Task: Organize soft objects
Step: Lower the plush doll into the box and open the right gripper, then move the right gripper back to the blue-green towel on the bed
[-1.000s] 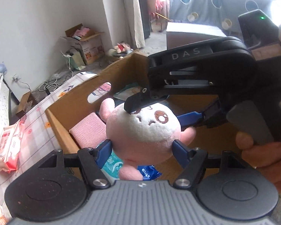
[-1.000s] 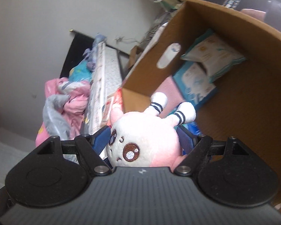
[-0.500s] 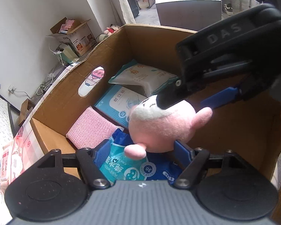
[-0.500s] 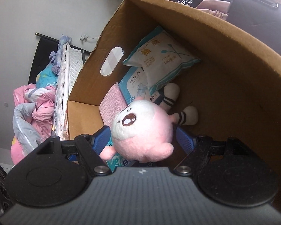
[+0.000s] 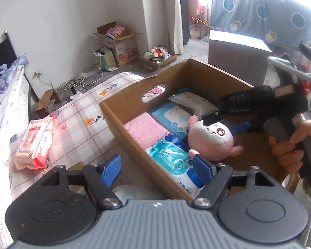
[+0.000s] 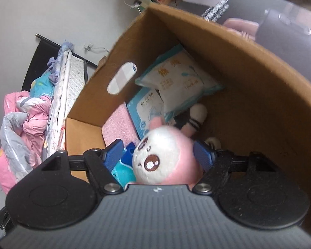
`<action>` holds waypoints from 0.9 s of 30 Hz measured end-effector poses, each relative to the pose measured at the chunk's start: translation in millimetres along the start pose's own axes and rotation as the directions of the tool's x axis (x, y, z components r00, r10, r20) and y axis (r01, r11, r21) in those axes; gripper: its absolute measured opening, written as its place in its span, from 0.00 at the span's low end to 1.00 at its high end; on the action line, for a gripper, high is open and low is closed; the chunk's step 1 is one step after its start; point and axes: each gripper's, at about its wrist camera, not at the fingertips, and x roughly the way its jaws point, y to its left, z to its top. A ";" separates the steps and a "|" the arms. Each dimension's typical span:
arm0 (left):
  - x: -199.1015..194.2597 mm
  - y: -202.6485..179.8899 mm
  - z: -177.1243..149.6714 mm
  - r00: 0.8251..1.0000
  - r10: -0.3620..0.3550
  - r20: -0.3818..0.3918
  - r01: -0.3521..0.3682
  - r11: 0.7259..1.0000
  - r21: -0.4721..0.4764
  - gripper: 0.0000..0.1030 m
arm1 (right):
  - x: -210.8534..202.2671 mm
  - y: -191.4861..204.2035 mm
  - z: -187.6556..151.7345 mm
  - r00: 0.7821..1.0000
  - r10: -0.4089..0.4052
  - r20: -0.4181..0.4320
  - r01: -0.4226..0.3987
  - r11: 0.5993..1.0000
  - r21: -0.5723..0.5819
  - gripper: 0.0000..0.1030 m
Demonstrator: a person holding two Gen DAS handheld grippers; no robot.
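Centre frame toward 3 o'clock in the left wrist view, the big brown cardboard box [image 5: 130,112] is collecting the soft stuff. A teal-blue plastic wipes pack [image 5: 170,155] lies at its 6 o'clock end. The round pink-and-white plush toy [image 5: 211,141] sits just over it, with the right gripper [image 5: 226,123] clamped on its head, probably for lowering in. The left gripper [image 5: 157,166] has its jaws apart and empty, straddling the near wall.

Lived-in home bedroom. A bed [image 5: 8,95] with a checked floral sheet is seen just left of the open cardboard box [image 5: 122,116]; rumpled pink bedding [image 6: 27,120] is piled at its far end. Beyond the box, a carton of oddments [image 5: 119,41] and a doll [image 5: 158,50] are left on the floor by the wall, with a curtain [image 5: 177,14] nearby.
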 end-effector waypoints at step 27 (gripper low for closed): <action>-91.5 131.0 -203.8 0.960 0.273 -0.062 -0.268 0.826 -0.495 0.78 | -46.9 172.4 -91.4 0.971 0.233 -0.059 -0.234 0.859 -0.456 0.74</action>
